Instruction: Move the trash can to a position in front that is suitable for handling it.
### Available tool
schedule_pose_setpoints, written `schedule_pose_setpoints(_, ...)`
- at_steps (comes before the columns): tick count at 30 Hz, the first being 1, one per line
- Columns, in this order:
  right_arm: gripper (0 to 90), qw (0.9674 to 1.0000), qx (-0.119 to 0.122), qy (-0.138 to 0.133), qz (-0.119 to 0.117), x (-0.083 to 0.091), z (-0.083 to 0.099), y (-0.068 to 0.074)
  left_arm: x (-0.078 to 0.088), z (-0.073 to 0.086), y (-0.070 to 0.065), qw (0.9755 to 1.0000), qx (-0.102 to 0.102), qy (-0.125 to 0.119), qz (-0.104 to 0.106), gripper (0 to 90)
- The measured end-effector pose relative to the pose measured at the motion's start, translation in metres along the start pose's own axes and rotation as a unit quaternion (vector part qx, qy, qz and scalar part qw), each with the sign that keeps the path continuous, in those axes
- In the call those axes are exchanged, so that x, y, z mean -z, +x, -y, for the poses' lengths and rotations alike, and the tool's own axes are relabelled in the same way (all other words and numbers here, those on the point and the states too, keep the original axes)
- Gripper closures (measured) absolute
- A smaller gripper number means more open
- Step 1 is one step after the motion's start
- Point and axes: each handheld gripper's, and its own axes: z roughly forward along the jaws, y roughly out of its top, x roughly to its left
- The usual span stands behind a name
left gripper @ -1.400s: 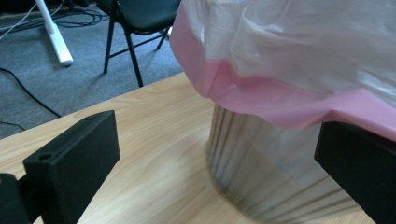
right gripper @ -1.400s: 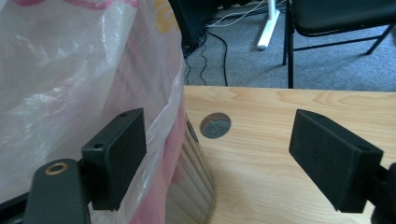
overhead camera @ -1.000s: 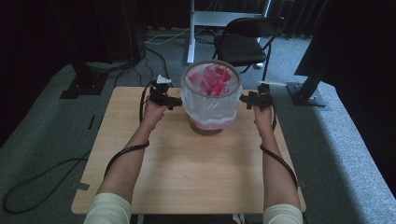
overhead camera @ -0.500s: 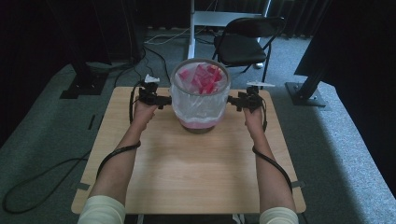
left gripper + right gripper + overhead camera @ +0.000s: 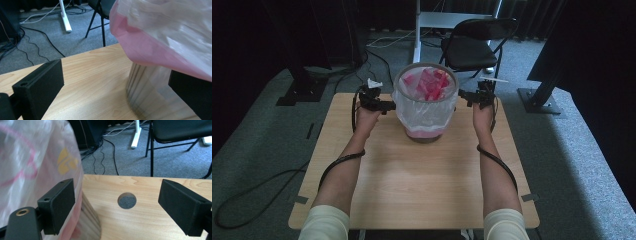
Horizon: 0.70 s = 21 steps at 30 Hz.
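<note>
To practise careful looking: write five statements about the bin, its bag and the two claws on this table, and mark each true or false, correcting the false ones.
1. The bin stands on the wooden table. True.
2. The plastic bag lies flat on the table beside the bin. False: it lines the bin and is folded down over its rim.
3. The left claw and the right claw are on opposite sides of the bin. True.
4. The right claw's jaws are clamped shut. False: they stand wide open, with bare table between them.
5. A black chair stands on the carpet beyond the table. True.
</note>
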Motion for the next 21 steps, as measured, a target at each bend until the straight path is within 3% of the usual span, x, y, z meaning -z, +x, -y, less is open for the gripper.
schedule_pose_setpoints(2,12.9,1.0000,0.000,0.000,0.002,-0.003,-0.003,0.002,-0.001,-0.002,0.000,1.0000,-0.001,0.001,0.000,0.0)
schedule_pose_setpoints(9,12.4,0.9993,-0.019,0.001,-0.033,-0.014,-0.006,0.004,-0.001,-0.007,0.002,1.0000,0.001,-0.003,0.003,0.0)
schedule_pose_setpoints(12,13.2,0.9995,-0.014,0.001,-0.029,-0.015,-0.007,0.007,0.000,-0.008,0.001,1.0000,-0.004,-0.002,0.000,0.0)
schedule_pose_setpoints(16,15.2,0.9981,-0.028,0.004,-0.055,-0.015,-0.006,0.003,0.001,-0.008,0.002,1.0000,0.000,0.004,0.006,0.0)
schedule_pose_setpoints(21,16.8,0.9970,-0.019,0.005,-0.075,-0.012,-0.006,0.006,0.006,-0.008,0.005,0.9999,-0.003,0.010,0.002,0.0)
